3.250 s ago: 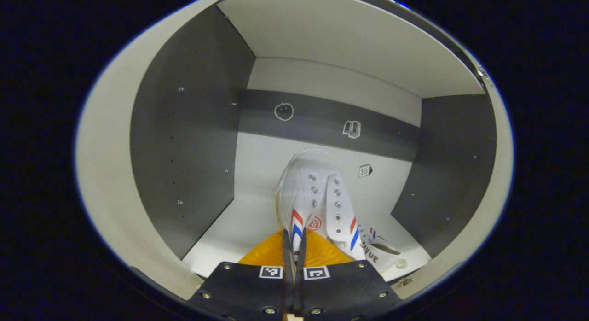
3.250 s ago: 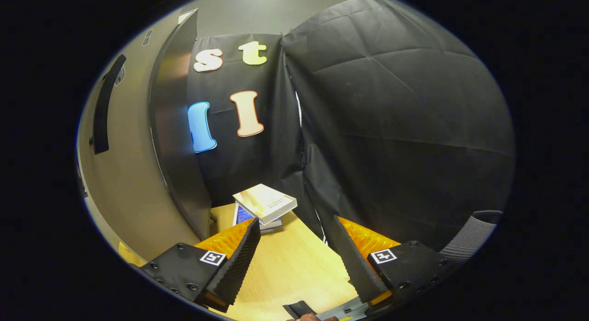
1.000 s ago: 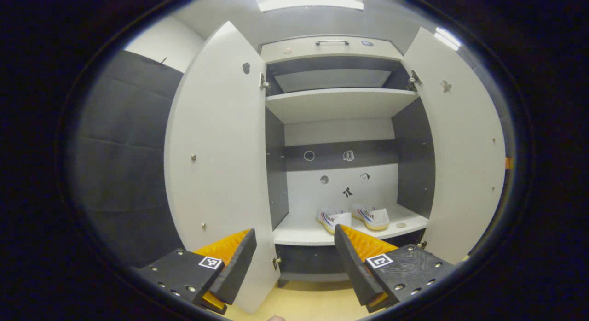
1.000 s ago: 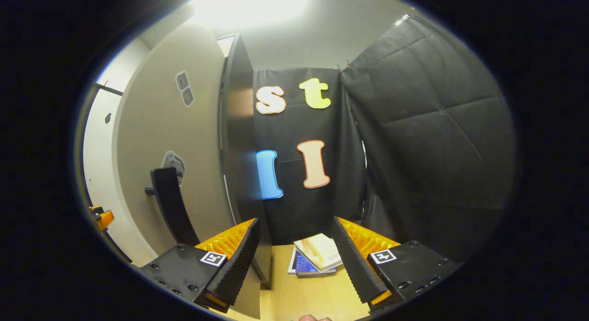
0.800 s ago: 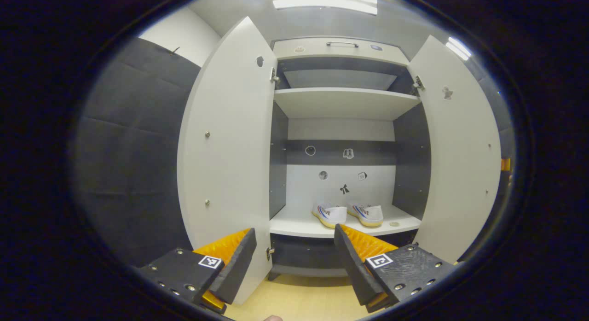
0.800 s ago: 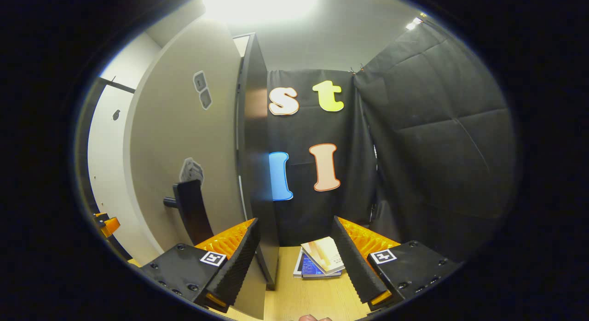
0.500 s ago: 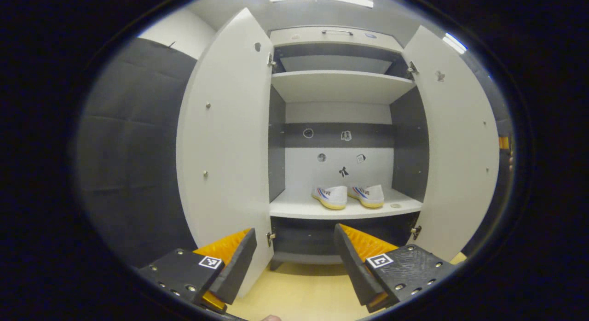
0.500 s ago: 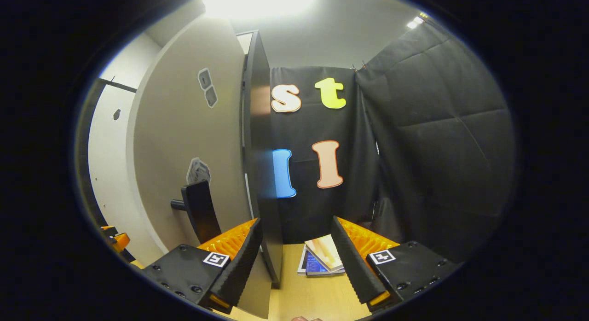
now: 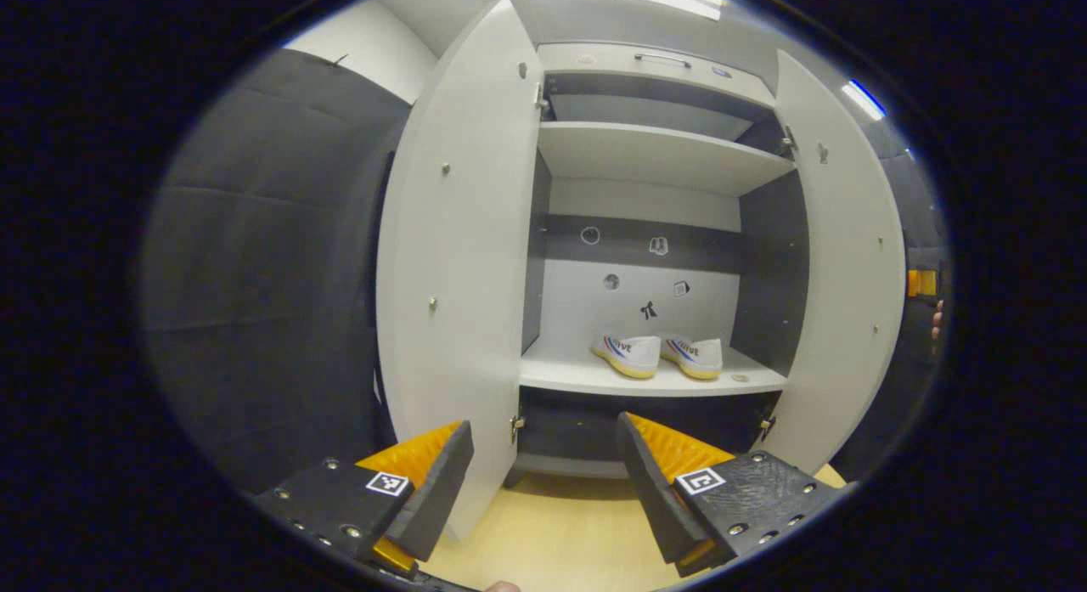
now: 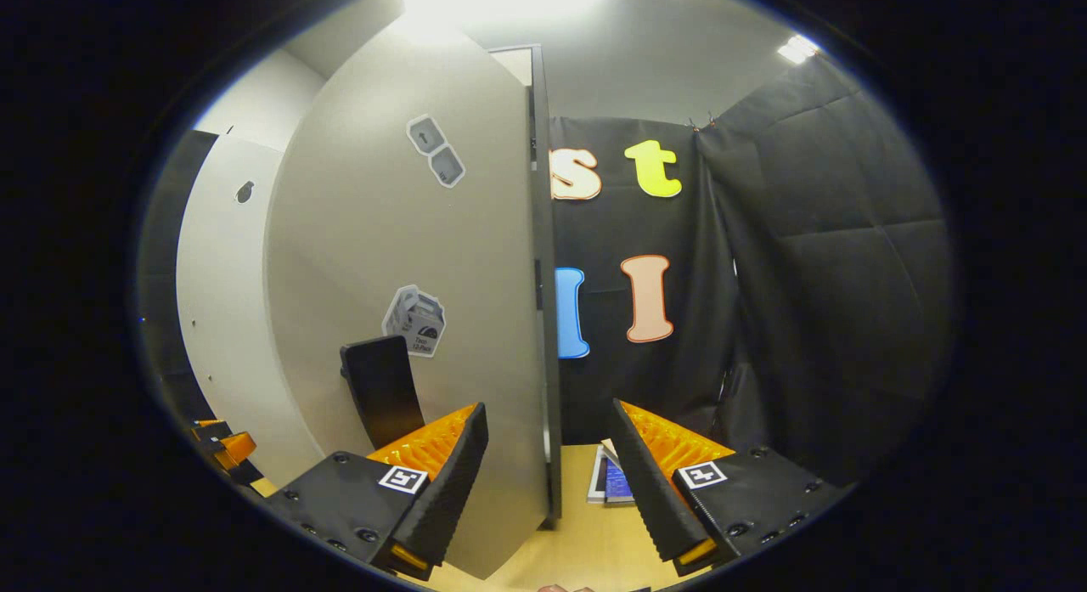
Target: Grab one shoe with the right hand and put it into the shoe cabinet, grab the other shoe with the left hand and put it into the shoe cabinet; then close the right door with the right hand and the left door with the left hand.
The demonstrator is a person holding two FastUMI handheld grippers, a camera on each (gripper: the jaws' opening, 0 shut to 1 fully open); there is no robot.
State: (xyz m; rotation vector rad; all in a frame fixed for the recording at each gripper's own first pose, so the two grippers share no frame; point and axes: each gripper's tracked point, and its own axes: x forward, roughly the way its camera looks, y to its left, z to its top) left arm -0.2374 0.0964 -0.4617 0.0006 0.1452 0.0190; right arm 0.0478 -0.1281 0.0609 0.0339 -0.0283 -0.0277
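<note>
In the left gripper view the shoe cabinet (image 9: 654,155) stands with both doors swung wide. Two white shoes (image 9: 628,355) (image 9: 698,358) sit side by side on its lower shelf, heels toward me. My left gripper (image 9: 543,431) is open and holds nothing, well back from the cabinet, near the foot of the left door (image 9: 463,269). The right door (image 9: 849,278) stands open too. In the right gripper view my right gripper (image 10: 546,414) is open at the outer face of the right door (image 10: 425,261). That door's free edge runs up between its fingers, and the black handle (image 10: 382,388) is just left.
Books (image 10: 610,483) lie on the wooden floor (image 10: 586,541) past the right door. Part of the left gripper (image 10: 222,444) shows low at the left. In the left gripper view a hand (image 9: 937,322) peeks out behind the right door. Black cloth walls flank the cabinet.
The left gripper let go of the shoe and drew back out of the cabinet, then turned a little left. The right gripper swung left toward the right door, whose edge now lies between its fingers.
</note>
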